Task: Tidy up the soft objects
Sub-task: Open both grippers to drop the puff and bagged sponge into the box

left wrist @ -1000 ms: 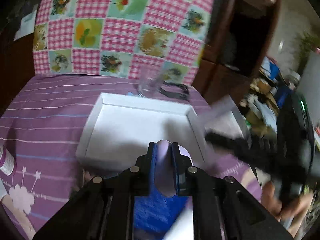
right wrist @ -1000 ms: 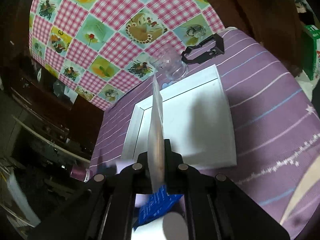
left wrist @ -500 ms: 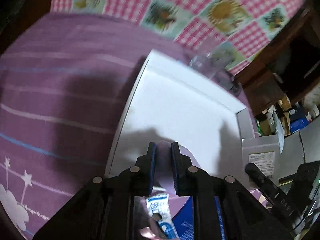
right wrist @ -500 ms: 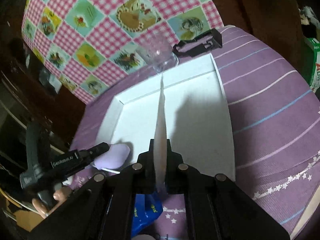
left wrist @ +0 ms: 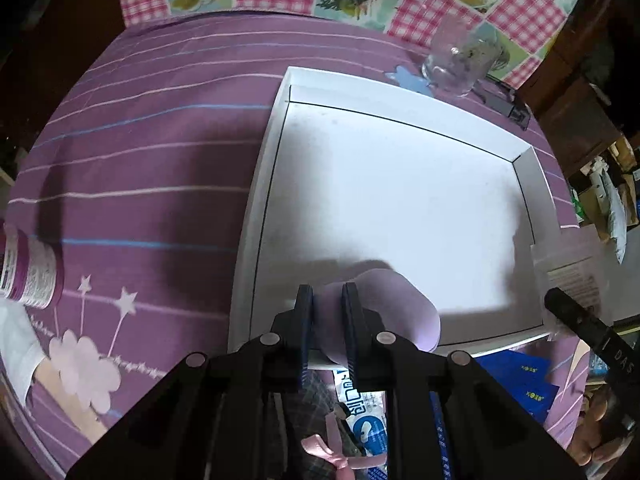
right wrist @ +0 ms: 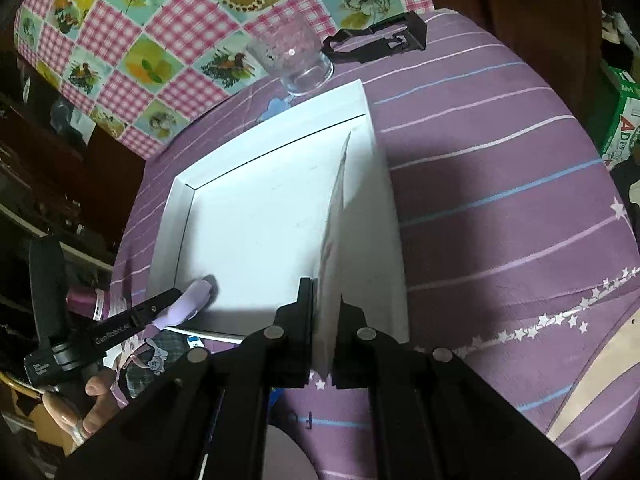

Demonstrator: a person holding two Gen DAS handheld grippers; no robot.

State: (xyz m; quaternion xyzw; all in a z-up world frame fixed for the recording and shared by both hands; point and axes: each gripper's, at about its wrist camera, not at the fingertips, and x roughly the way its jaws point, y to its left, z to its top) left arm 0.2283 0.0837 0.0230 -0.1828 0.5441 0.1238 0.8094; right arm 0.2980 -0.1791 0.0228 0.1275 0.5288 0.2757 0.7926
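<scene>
My left gripper is shut on a soft lilac oval pad, which hangs low over the near edge of the white tray. In the right wrist view that gripper comes in from the left, with the lilac pad at the near left corner of the tray. My right gripper is shut on a thin pale packet, seen edge-on above the tray's right side. From the left wrist view the right gripper and its packet show at the right edge.
A clear glass and a black clip stand behind the tray on the purple striped cloth. A purple-and-white bottle lies at the left. Blue packets and a plaid item with a pink bow lie near the front.
My left gripper has tipped downward and sunk toward the tray's near edge, carrying the lilac pad. The right gripper dropped a little with its packet over the tray.
</scene>
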